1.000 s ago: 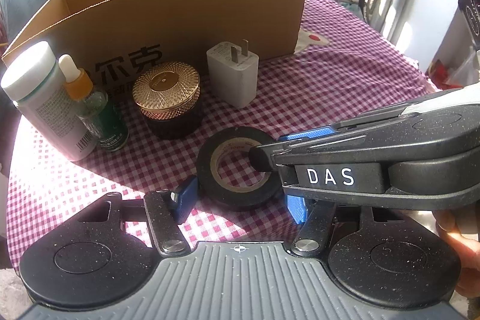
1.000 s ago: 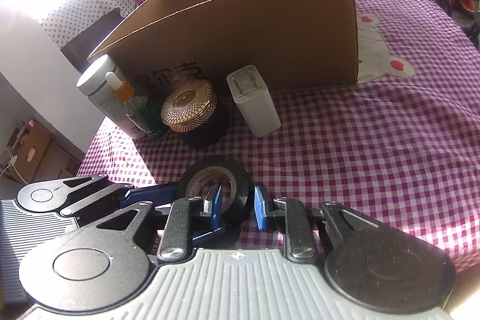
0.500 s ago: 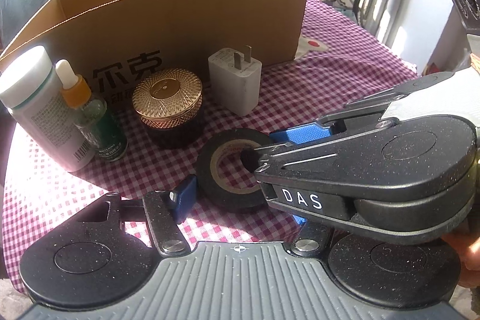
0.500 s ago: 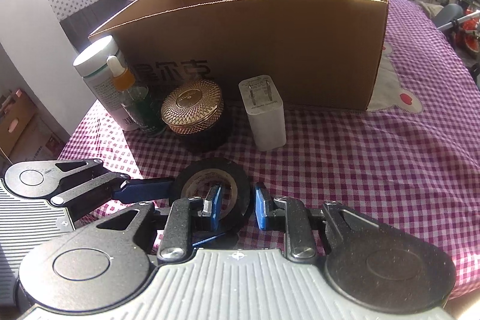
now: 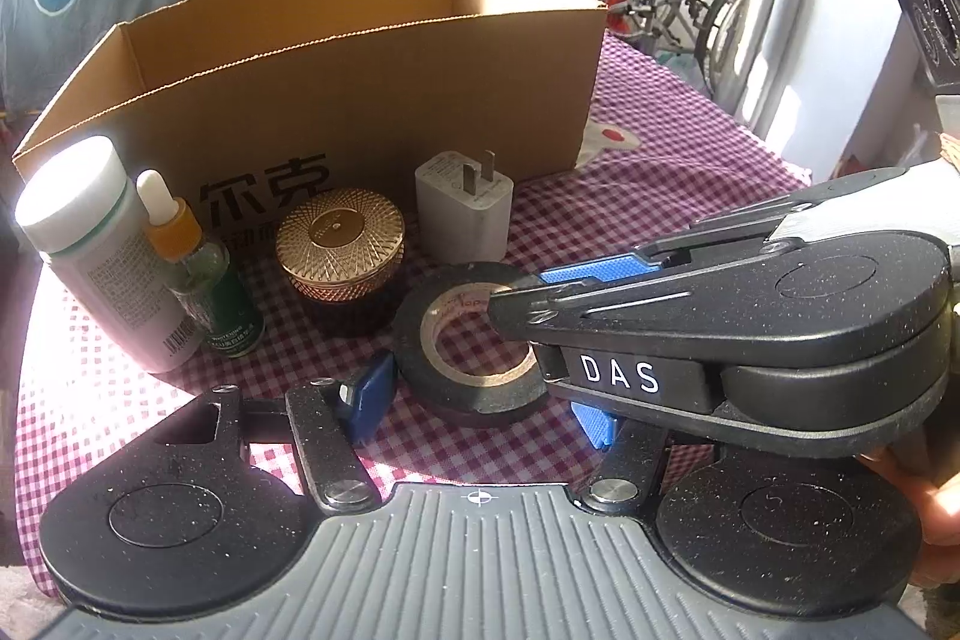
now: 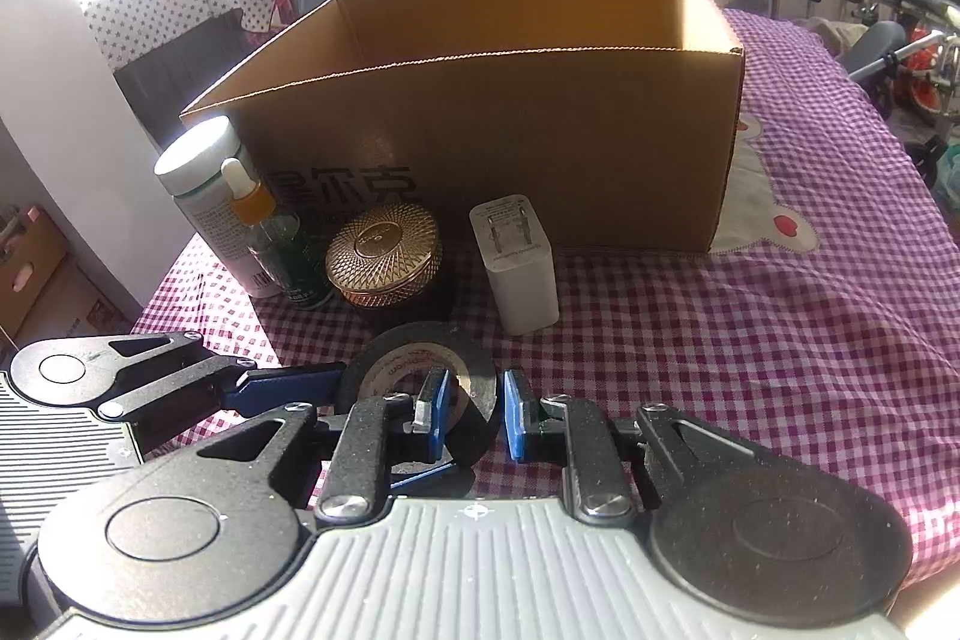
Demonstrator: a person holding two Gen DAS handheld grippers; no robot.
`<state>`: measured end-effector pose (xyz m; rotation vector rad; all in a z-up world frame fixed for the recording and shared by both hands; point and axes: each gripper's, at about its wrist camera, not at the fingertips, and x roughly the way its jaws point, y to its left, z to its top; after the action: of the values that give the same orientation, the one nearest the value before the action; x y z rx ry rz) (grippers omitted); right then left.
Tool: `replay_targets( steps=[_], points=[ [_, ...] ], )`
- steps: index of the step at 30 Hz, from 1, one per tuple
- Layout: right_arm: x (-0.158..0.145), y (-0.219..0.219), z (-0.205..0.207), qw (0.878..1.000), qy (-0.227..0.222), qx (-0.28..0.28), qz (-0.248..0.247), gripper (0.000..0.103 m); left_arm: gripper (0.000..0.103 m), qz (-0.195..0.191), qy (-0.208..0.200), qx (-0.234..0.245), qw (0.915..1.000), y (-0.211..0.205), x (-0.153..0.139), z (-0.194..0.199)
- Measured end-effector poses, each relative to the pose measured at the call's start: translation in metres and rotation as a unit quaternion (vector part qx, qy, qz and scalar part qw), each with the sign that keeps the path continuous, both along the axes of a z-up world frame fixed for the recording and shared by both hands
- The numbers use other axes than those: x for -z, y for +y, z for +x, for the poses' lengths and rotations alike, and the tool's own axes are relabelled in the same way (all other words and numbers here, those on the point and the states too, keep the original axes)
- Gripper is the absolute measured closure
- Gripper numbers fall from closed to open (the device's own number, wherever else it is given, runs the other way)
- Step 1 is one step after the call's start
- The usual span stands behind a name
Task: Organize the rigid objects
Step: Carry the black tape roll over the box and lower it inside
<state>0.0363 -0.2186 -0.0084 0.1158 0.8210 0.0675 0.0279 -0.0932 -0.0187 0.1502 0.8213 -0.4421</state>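
Cardboard box [image 5: 360, 100] first: open at the top, standing at the back of the table [image 5: 690, 196] with the purple checked cloth, probably the goal for the small things. In front of its printed wall, in a row from the left: white bottle [image 5: 102, 250], dropper bottle [image 5: 204, 292] with orange collar, jar with gold lid [image 5: 342, 256], white charger plug [image 5: 465, 214], all upright and close together. Black tape roll [image 5: 462, 400] just in front of the jar and the charger, on the near part of the table, between both tools.

Left gripper [image 5: 480, 409] about half open, one blue pad at each side of the roll's outer rim; pressing or only touching, cannot tell. Right gripper [image 6: 474, 415] reaching across from the right, closing almost fully, one pad inside the hole and the other outside, the roll's wall between them.

For a good step, as a judgement only:
- Confirm a firm pinch on the wall before any lifting.
- Loosen the left gripper fully first; otherwise risk of pulling against it.
- Lift straight up, high enough to pass the jar, the charger and the front wall of the box.
- Avoid a low sweep, easily knocking over the narrow dropper bottle.
- Keep the roll from swinging on such a thin pinch.
- Lower inside the box, then release.
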Motion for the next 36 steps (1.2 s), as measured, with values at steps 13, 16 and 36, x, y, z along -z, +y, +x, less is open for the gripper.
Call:
replay_targets(
  steps=[13,16,36],
  points=[
    [-0.116,0.010,0.028,0.989,-0.142,-0.032,-0.015,0.081,0.040,-0.016,-0.109,-0.008,0.9939,0.016,-0.115,0.031],
    [-0.136,0.009,0.062,0.988,-0.142,-0.053,-0.016,0.081,0.041,-0.007,-0.111,-0.011,0.9937,0.018,-0.133,0.059],
    [-0.009,-0.012,0.325,0.975,0.194,-0.077,0.076,0.082,0.041,0.006,0.253,-0.081,0.9641,0.060,-0.029,0.268]
  ],
)
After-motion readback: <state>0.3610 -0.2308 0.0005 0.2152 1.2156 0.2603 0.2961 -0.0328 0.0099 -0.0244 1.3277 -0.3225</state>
